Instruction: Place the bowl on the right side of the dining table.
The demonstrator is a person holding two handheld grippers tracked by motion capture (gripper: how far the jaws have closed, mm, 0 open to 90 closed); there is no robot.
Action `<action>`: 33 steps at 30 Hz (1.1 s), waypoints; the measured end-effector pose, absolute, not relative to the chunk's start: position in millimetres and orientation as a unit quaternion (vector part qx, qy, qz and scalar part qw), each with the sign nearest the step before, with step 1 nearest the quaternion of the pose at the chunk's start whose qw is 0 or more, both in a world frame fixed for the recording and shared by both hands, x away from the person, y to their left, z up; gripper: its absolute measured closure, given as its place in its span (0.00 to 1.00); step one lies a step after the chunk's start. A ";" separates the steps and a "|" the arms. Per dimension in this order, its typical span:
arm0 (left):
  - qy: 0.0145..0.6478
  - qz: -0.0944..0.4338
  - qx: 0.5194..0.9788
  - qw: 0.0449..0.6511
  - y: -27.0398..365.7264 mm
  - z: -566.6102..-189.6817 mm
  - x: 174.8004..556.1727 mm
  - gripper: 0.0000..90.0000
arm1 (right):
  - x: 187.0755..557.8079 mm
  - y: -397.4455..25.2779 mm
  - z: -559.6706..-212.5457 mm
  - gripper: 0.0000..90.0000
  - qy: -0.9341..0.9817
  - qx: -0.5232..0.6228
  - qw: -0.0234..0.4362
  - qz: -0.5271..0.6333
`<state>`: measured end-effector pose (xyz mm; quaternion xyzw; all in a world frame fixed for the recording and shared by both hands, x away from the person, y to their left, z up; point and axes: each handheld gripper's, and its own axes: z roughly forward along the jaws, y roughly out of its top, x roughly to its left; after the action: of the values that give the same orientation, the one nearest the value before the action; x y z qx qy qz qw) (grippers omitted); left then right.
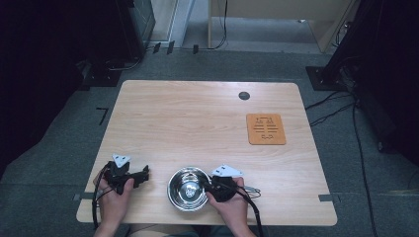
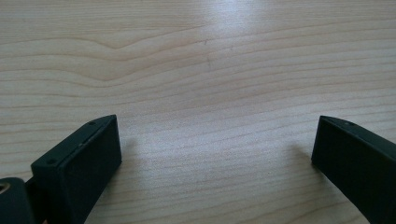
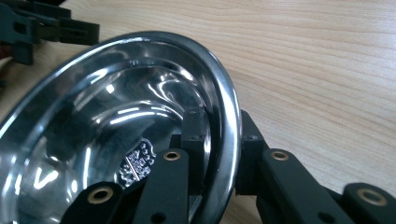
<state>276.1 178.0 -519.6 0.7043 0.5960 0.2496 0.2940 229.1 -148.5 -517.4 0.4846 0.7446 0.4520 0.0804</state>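
While the right tongs are pinching the steel bowl by its rim, lifting it level is wise, the left tongs gaping empty over the worktop.

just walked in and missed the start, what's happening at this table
A person is working at a light wooden table with a gripper in each hand. The right gripper is clamped on the rim of a shiny round steel bowl near the front edge, one jaw inside the bowl and one outside. The left gripper sits beside the bowl with its jaws open over bare wood, holding nothing. An orange-brown square mat lies apart toward the far right, untouched.
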 end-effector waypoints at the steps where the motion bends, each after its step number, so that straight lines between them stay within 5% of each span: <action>1: 0.596 0.250 0.704 0.294 178.0 -519.6 276.1 0.01 | 229.1 -148.5 -517.4 0.89 0.745 0.485 0.080 0.452; 9: 0.596 0.250 0.704 0.294 178.0 -519.7 276.2 0.01 | 230.0 -163.8 -514.2 0.95 0.707 0.517 0.025 0.481; 33: 0.596 0.250 0.704 0.294 178.0 -519.7 276.2 0.01 | 235.1 -192.3 -511.1 0.95 0.674 0.548 0.040 0.493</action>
<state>276.2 178.0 -519.7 0.7044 0.5958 0.2498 0.2940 235.1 -192.3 -511.1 0.5480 0.6743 0.4934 0.0404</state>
